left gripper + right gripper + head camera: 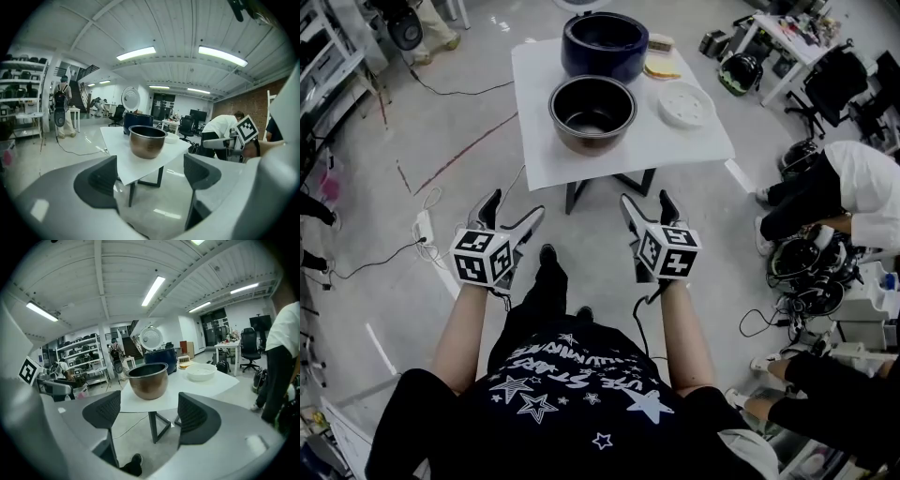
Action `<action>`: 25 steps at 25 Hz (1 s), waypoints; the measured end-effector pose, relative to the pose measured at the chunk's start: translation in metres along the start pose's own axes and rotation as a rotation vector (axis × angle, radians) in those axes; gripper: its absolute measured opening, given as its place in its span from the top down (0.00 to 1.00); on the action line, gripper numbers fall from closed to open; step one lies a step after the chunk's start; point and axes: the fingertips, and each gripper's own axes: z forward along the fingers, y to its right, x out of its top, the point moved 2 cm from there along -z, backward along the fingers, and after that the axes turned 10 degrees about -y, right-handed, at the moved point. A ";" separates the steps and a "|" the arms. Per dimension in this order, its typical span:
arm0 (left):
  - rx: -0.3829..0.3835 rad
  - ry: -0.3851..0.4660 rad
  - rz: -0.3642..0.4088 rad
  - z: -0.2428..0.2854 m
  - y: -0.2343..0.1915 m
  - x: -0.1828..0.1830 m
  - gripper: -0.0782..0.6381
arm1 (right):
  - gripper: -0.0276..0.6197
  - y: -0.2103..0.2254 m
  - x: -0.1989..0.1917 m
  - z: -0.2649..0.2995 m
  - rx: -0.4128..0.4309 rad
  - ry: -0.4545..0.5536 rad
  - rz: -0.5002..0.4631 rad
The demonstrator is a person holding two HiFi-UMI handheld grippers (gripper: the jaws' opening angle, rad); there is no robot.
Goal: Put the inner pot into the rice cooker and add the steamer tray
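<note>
A bronze metal inner pot (592,112) (147,140) (148,379) stands empty on the white table (542,150), near its front edge. Behind it is the dark blue rice cooker (605,44) (136,120) (164,358) with its lid raised. A white round steamer tray (685,103) (201,371) lies on the table to the right of the pot. My left gripper (514,214) and right gripper (645,210) are held short of the table, over the floor, both open and empty.
A yellow-and-white item (661,66) lies at the table's back right. Cables and a power strip (423,225) run over the floor at the left. A person in white (853,187) bends over gear at the right. Desks and chairs (825,66) stand further back.
</note>
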 end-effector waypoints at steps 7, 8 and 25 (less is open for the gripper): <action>-0.041 -0.023 -0.016 0.055 -0.043 0.035 0.28 | 0.35 0.013 0.044 0.051 -0.018 -0.005 0.031; -0.044 -0.026 -0.010 0.065 -0.051 0.042 0.28 | 0.35 0.017 0.053 0.061 -0.025 -0.005 0.033; -0.128 -0.043 -0.043 0.173 -0.155 0.124 0.28 | 0.41 0.049 0.132 0.206 -0.133 -0.171 0.137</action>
